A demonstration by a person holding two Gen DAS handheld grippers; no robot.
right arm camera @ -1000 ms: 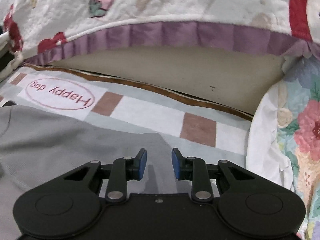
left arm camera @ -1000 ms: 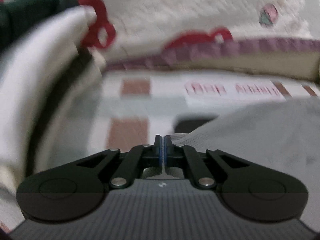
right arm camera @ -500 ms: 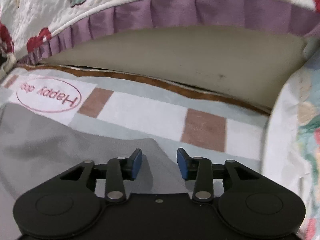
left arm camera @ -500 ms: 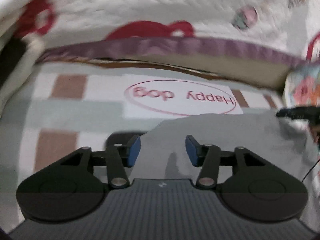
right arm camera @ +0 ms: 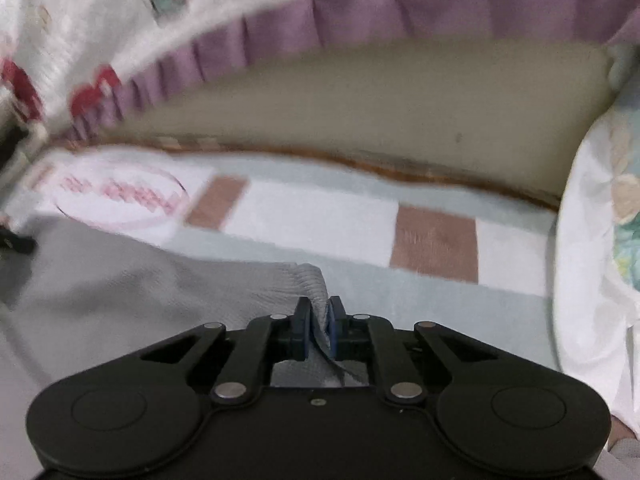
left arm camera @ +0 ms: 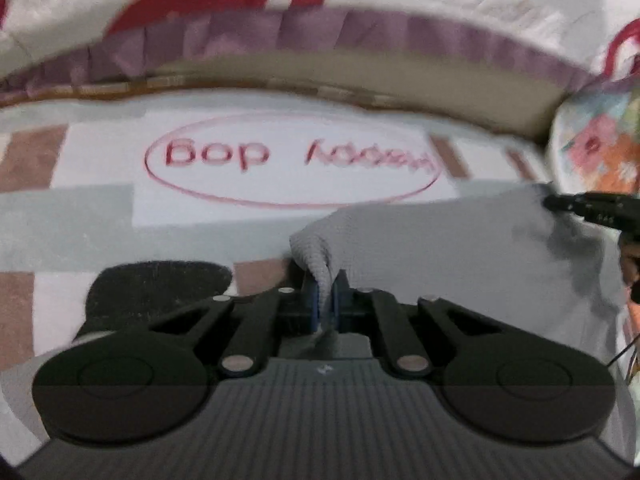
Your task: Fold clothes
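Grey knit garment (left arm camera: 440,240) lies on the checked bedsheet (left arm camera: 80,208), its far edge lifted at two corners. Your left gripper (left arm camera: 325,300) pinches one corner, your right gripper (right arm camera: 319,322) the other, both jaws pressed together on only a thin bunch of cloth. Risk: pull unevenly and a corner slips out or the fold skews. Frames are blurry, so how deep the bite goes probably can't be trusted.

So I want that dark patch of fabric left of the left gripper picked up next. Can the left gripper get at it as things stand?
Probably not yet. The left gripper is shut on a corner of the grey garment, so it would need to let go first. The dark fabric itself lies uncovered beside it.
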